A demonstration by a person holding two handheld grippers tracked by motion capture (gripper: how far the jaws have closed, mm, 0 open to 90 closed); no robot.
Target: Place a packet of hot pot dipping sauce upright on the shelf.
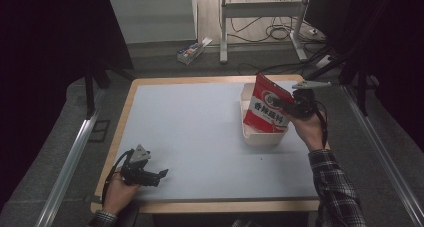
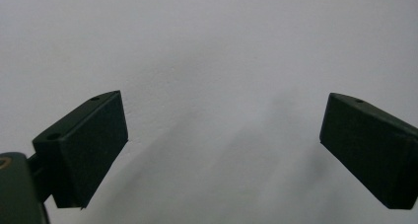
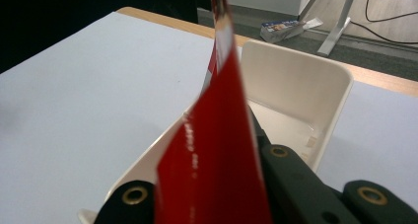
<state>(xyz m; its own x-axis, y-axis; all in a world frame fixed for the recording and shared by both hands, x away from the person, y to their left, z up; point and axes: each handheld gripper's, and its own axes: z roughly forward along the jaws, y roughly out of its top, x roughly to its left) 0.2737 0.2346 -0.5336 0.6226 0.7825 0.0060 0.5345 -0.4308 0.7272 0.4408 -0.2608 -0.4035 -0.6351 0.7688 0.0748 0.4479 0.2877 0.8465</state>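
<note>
A red snack packet (image 1: 268, 107) is held edge-on between the closed jaws of the right gripper (image 1: 295, 106), upright and just above the white bin (image 1: 260, 136) at the table's (image 1: 200, 132) far right; the packet's lower edge appears to be inside or touching the bin, though contact cannot be told. The packet should be lowered straight, kept clear of the near wall, and released only once it is rested on the floor of the bin; a tilt could leave it caught on the rim. The left gripper (image 1: 161, 175) is held wide and empty over bare table at the near left. Counted: 1 packet; 1 bin; 2 grippers.
</note>
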